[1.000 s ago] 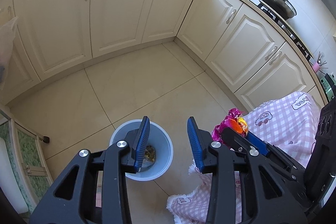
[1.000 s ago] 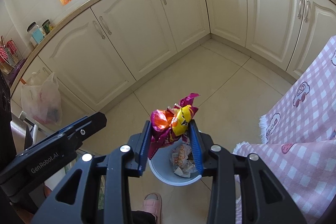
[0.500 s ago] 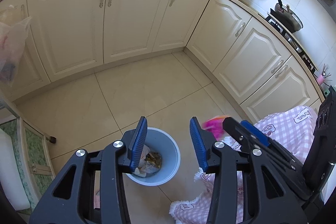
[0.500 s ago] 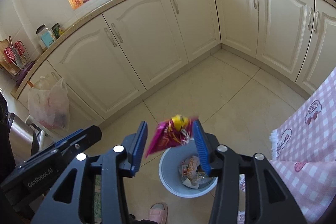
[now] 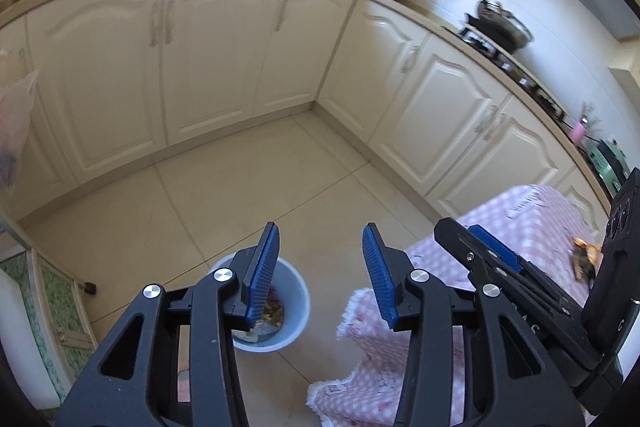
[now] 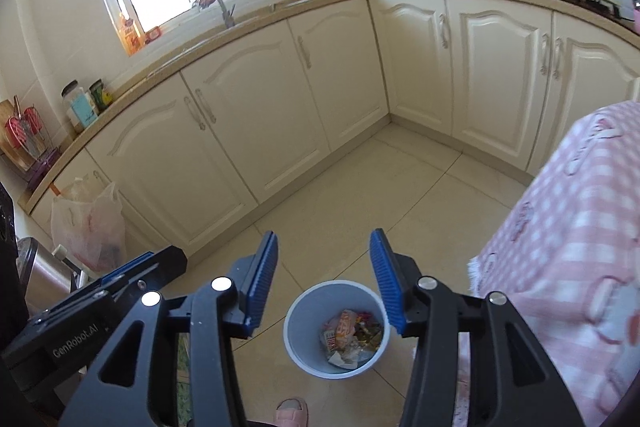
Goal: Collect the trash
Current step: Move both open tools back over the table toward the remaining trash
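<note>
Wrapper gone from the right gripper [image 6: 323, 279]: a second ago its blue-padded jaws pinched a crumpled purple-and-orange snack wrapper over the pale blue round plastic bin [image 6: 335, 329], half a second ago the wrapper was slipping free, and now the jaws stand wide apart with nothing between them. The bin sits on the beige tiled floor [image 6: 360, 195] directly below, holding a heap of crumpled wrappers and paper [image 6: 352, 341]; the dropped wrapper is probably among them, though it cannot be picked out with certainty. That piece looks delivered. The left gripper [image 5: 320, 277] hangs beside the bin with its jaws also spread and empty, the bin [image 5: 296, 307] partly hidden behind its left finger. Both views have tilted up toward the cream cabinets, suggesting a turn away from the bin. On the pink-and-white checked tablecloth [image 5: 532, 223] a small orange-brown scrap [image 5: 585, 254] lies near the right gripper's body, blurred, likely the next piece to collect.
</note>
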`<state>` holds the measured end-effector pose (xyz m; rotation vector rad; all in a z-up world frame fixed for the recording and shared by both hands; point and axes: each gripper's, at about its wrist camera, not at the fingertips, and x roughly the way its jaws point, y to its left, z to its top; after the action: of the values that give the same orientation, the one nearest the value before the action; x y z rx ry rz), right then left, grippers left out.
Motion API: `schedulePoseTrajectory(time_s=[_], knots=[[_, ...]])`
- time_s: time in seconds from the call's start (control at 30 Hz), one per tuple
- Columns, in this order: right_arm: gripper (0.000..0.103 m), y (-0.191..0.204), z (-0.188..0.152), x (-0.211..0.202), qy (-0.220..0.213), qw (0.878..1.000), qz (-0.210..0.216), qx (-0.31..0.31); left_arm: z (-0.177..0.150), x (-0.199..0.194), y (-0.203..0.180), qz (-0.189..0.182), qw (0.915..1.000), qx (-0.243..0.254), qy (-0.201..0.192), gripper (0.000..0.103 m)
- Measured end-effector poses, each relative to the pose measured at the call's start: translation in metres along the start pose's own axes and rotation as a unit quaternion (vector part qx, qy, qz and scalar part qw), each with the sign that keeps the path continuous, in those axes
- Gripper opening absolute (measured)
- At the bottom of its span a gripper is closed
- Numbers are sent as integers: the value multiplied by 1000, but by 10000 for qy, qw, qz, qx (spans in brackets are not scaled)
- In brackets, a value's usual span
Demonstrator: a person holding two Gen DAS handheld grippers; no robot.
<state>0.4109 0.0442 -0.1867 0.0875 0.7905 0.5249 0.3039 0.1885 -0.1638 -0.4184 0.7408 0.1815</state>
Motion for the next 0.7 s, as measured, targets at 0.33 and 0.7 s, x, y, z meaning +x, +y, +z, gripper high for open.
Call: schedulePoseTrajectory(time_s=[0.33,0.7], knots=[[51,-80,-2,-121,-865,9928,-717,407,-18,-29,-105,-711,9937,861,-44,43],[52,-214,-33,-242,-1561,9631,-1731,1343,-62,-36,-259,-1668,9630,2103,241,49]])
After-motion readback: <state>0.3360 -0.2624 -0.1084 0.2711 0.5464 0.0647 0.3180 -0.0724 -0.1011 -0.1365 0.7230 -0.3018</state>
